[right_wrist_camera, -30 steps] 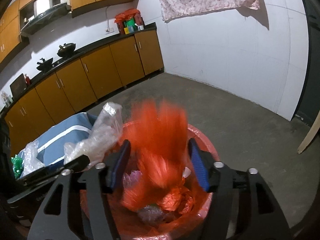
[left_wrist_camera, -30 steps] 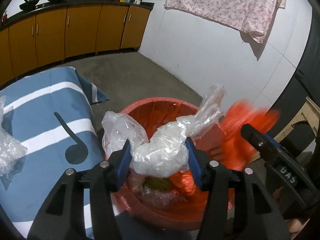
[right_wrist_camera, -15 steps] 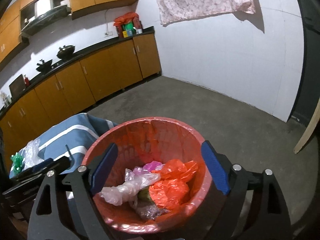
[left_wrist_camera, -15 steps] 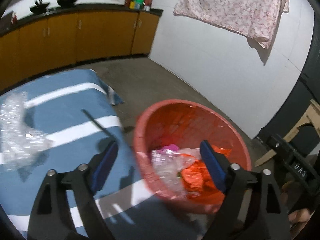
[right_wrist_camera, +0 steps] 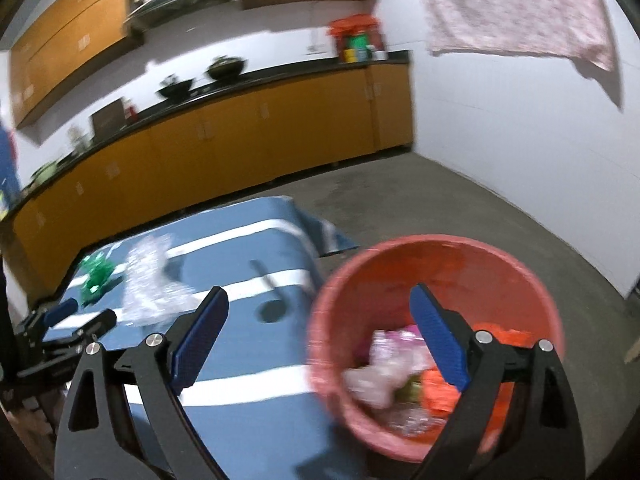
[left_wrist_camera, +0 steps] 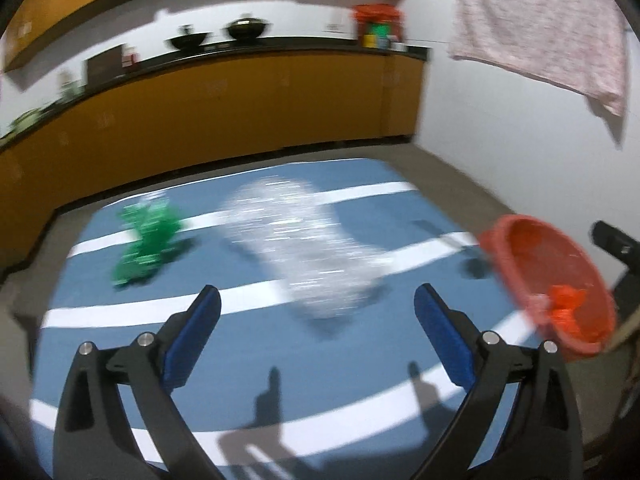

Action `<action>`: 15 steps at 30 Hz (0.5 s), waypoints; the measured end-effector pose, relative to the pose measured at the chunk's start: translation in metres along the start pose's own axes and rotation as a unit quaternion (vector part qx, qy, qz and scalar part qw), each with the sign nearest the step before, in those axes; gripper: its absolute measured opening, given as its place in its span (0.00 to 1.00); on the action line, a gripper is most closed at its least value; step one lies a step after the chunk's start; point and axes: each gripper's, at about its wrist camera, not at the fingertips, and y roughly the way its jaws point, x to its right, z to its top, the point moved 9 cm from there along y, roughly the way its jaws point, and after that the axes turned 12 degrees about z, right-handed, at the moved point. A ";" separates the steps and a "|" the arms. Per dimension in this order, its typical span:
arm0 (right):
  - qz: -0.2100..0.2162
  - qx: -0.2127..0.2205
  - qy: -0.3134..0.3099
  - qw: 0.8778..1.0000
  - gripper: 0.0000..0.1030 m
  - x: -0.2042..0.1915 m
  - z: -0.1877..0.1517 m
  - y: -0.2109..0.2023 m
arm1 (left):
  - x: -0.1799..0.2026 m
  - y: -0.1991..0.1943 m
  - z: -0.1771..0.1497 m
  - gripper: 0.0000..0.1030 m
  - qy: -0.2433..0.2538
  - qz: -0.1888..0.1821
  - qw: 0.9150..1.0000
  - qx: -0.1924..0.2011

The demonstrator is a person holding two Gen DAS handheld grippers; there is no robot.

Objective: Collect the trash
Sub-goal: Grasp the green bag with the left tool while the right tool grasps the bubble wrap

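A clear crumpled plastic bag and a green crumpled wrapper lie on the blue, white-striped table. My left gripper is open and empty, just short of the clear bag. The red bin stands beside the table's right end and holds clear, pink and orange trash. My right gripper is open and empty over the bin's near left rim. The bin, clear bag and green wrapper show in both views. The left gripper shows in the right wrist view.
Orange cabinets with a black counter run along the far wall. A patterned cloth hangs on the white wall at right. Bare concrete floor lies beyond the table and bin.
Both grippers opened and dropped the clear bag and the orange bag into the bin. The left gripper then swung left over the table; the right gripper also turned left.
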 end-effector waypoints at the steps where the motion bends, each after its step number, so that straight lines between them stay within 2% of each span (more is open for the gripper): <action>1: 0.011 -0.006 -0.013 1.000 0.89 -0.015 0.001 0.009 | -0.023 0.006 -0.003 0.93 -0.008 0.021 1.000 -0.005; 3: 0.029 -0.018 -0.031 0.999 0.89 -0.039 -0.001 0.024 | -0.065 0.016 -0.009 0.93 -0.027 0.059 0.998 -0.018; 7: 0.076 -0.048 -0.046 0.995 0.89 -0.089 -0.006 0.065 | -0.132 0.025 -0.017 0.93 -0.062 0.108 0.992 -0.025; 11: 0.098 -0.073 -0.067 0.990 0.89 -0.129 -0.011 0.100 | -0.180 0.030 -0.021 0.93 -0.096 0.134 0.986 -0.029; 15: 0.102 -0.090 -0.086 0.987 0.89 -0.154 -0.011 0.134 | -0.205 0.040 -0.022 0.93 -0.122 0.137 0.982 -0.036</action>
